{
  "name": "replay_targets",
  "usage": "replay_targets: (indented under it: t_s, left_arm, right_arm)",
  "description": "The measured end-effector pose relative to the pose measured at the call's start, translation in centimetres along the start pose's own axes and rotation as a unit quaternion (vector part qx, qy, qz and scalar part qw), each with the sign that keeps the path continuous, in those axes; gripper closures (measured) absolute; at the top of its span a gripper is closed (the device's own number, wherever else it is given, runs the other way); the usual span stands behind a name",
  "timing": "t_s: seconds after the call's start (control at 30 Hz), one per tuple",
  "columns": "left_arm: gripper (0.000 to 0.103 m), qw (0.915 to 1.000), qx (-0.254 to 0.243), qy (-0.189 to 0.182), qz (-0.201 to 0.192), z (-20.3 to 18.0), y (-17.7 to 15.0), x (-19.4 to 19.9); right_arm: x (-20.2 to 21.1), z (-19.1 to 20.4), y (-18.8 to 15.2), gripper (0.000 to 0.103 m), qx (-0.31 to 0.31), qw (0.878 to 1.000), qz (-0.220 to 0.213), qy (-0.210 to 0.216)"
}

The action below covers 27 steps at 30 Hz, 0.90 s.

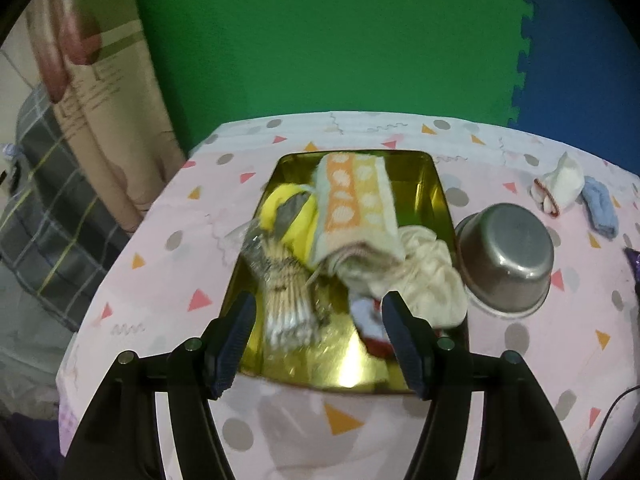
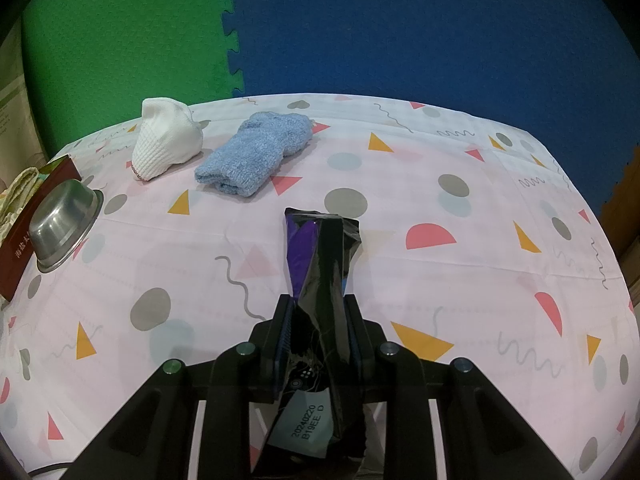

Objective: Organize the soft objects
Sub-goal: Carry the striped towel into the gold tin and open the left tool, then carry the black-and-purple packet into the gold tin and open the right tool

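Observation:
In the left wrist view, a gold tin box holds an orange-and-white towel, a yellow soft item, a cream cloth, a bag of cotton swabs and a small blue-and-red item. My left gripper is open and empty above the box's near end. In the right wrist view, my right gripper is shut on a black-and-purple packet, held above the table. A white sock and a blue fluffy sock lie beyond it.
An upturned steel bowl stands right of the box; it also shows in the right wrist view. The table has a pink patterned cloth. Green and blue foam mats form the back wall. A curtain hangs at left.

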<state>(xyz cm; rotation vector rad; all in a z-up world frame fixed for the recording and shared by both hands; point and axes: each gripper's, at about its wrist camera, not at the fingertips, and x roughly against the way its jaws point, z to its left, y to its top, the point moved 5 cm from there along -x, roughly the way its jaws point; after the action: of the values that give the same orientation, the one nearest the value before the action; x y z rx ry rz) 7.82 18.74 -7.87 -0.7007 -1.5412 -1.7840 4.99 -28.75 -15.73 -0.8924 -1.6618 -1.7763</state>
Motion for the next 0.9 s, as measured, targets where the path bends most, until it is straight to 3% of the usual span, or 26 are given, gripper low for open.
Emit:
replay_targets:
  t_s: [0.23, 0.5, 0.7, 0.9]
  left_arm:
    - [0.038, 0.9987, 0.051, 0.002, -0.003, 1.4, -2.3, 1.0]
    - [0.037, 0.9912, 0.125, 0.042, 0.001, 3.9, -4.5, 0.4]
    - [0.032, 0.9907, 0.12, 0.062, -0.016, 4.3, -4.8, 0.7]
    - [0.029, 0.9909, 0.125, 0.048, -0.016, 4.6, -4.8, 0.5]
  right_arm:
    - [0.0, 0.1, 0.1, 0.078, 0.006, 1.0, 0.001, -0.006]
    - [0.0, 0.5, 0.0, 0.078, 0.017, 1.0, 0.002, -0.02]
    - [0.1, 0.4, -0.1, 0.079, 0.008, 1.0, 0.003, -0.023]
    - [0.2, 0.6, 0.1, 0.079, 0.004, 1.0, 0.007, -0.027]
